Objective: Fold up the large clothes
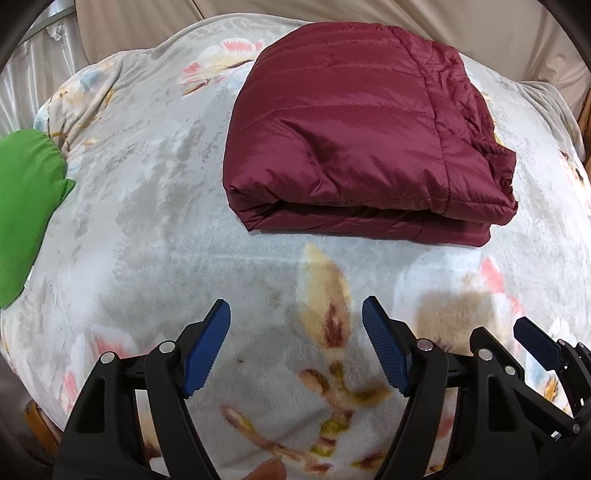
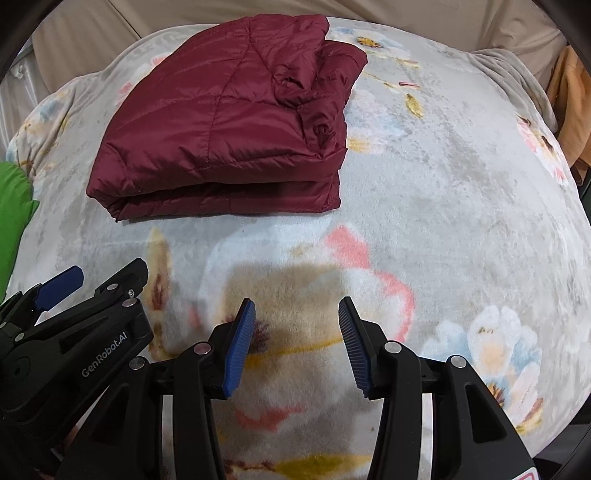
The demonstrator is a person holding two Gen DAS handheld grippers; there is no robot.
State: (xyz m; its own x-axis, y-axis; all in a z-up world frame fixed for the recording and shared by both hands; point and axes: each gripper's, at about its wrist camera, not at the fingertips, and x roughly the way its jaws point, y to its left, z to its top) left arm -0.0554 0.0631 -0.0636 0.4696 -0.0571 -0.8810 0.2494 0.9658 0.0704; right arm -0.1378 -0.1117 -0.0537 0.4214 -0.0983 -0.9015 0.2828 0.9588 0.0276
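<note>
A maroon quilted jacket (image 1: pixel 354 133) lies folded into a thick rectangle on a floral blanket (image 1: pixel 155 229), its folded edge toward me. It also shows in the right wrist view (image 2: pixel 229 125), upper left. My left gripper (image 1: pixel 295 314) is open and empty, low over the blanket, short of the jacket's near edge. My right gripper (image 2: pixel 297 314) is open and empty, beside the left one and to the jacket's right. The left gripper's body (image 2: pixel 74 332) shows at the lower left of the right wrist view.
A green garment (image 1: pixel 26 206) lies at the blanket's left edge, also in the right wrist view (image 2: pixel 14 206). Beige bedding (image 1: pixel 480 29) runs along the back. An orange cloth (image 2: pixel 570 110) hangs at the far right. Wooden frame (image 1: pixel 37 421) shows at the lower left.
</note>
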